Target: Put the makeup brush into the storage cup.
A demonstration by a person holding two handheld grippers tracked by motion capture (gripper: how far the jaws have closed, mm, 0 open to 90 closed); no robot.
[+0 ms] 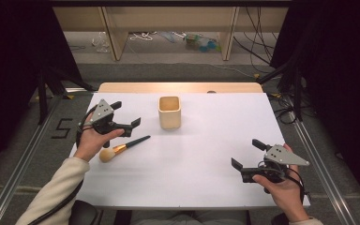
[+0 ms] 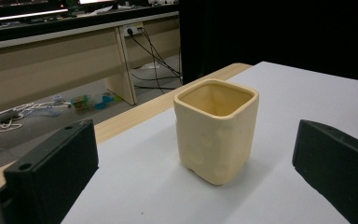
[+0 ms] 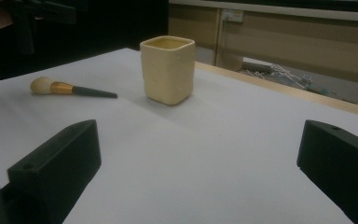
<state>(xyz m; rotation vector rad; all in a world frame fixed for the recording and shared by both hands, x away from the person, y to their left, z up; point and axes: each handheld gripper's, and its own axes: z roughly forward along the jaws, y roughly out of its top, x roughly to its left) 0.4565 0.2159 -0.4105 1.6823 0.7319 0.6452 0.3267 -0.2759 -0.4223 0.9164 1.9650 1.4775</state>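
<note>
We see the white table (image 1: 187, 164) across the middle of the high view, with a wooden strip along its far edge. At the lower right of that view our right tongs (image 1: 246, 156) hover over the table, jaws spread wide and holding nothing. At the left our left tongs (image 1: 125, 114) are likewise spread and hold nothing, aimed at the cup (image 1: 169, 112). This cream, square-mouthed cup stands upright in the upper middle, apart from both tongs. The makeup brush (image 1: 122, 147) lies flat at centre left, just below our left hand, its pale tuft toward the lower left.
</note>
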